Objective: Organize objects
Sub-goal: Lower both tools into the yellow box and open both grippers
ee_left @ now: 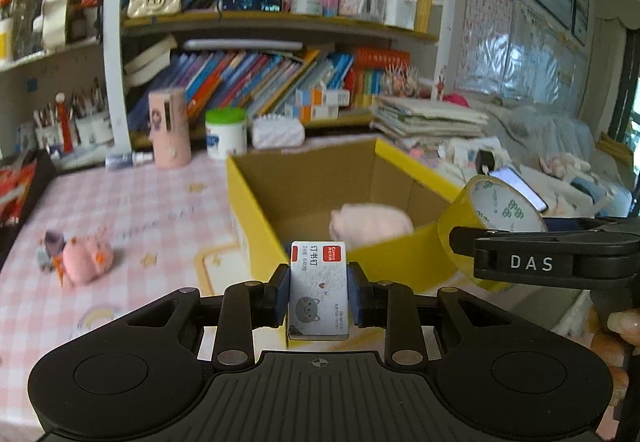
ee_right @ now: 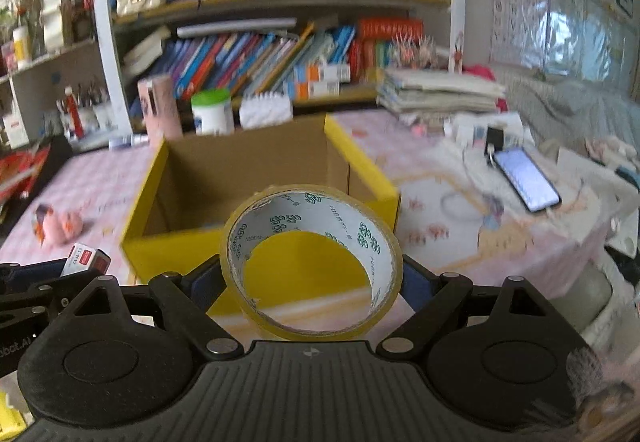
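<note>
Over pink checked cloth (ee_left: 140, 202), left gripper (ee_left: 318, 298) pinches a flat staple box (ee_left: 318, 290), right gripper (ee_right: 312, 274) a glossy tape ring (ee_right: 312, 262).

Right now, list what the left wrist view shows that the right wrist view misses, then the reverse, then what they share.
Only the left wrist view: a pink soft item lying inside the yellow box.
Only the right wrist view: the open hole of the tape roll and the lit phone in full.
Both: the left hand-held gripper shut on the staple box, the right hand-held gripper shut on the tape roll, and the pink plush toy.
</note>
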The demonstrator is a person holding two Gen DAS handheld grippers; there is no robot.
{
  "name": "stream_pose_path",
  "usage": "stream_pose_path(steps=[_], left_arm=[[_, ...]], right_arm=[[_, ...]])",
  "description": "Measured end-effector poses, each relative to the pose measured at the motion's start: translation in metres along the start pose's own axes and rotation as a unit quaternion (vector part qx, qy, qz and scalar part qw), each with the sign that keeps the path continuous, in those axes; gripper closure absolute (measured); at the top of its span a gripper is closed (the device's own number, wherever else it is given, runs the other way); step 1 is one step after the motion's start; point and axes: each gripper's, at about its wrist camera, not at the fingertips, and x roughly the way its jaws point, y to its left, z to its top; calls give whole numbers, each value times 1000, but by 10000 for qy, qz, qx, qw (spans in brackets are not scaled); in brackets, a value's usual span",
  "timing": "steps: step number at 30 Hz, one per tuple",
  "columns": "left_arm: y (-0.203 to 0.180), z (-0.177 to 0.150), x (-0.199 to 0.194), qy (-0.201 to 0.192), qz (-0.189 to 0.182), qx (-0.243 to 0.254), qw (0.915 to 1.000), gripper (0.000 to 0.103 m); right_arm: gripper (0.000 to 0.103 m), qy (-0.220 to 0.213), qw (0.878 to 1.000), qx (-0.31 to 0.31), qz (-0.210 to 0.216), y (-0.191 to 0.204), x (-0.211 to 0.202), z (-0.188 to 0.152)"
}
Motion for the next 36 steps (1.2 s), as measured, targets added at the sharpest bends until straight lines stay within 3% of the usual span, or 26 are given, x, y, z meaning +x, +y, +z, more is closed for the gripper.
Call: stream_pose_path(steps=[6,15,22,32,36], left_arm=[[-12,21,27,-121,183,35,9998,75],[-28,34,65,25,474,86,9988,75],[-34,36,96,330,683,116,9971,75],[-34,34,131,866,831,155,9927,75],[-31,34,135,912,795,79,9926,75]], right_arm=[[15,-211,9996,-101,152,-19,25,30],[15,-118,9968,-485,628,-25,72,63],[15,266,9910,-738,1084,-18,119,84],[15,665,9767,-1467,1419,6,172,93],[15,811,9681,-1837,1499,20,186,92]])
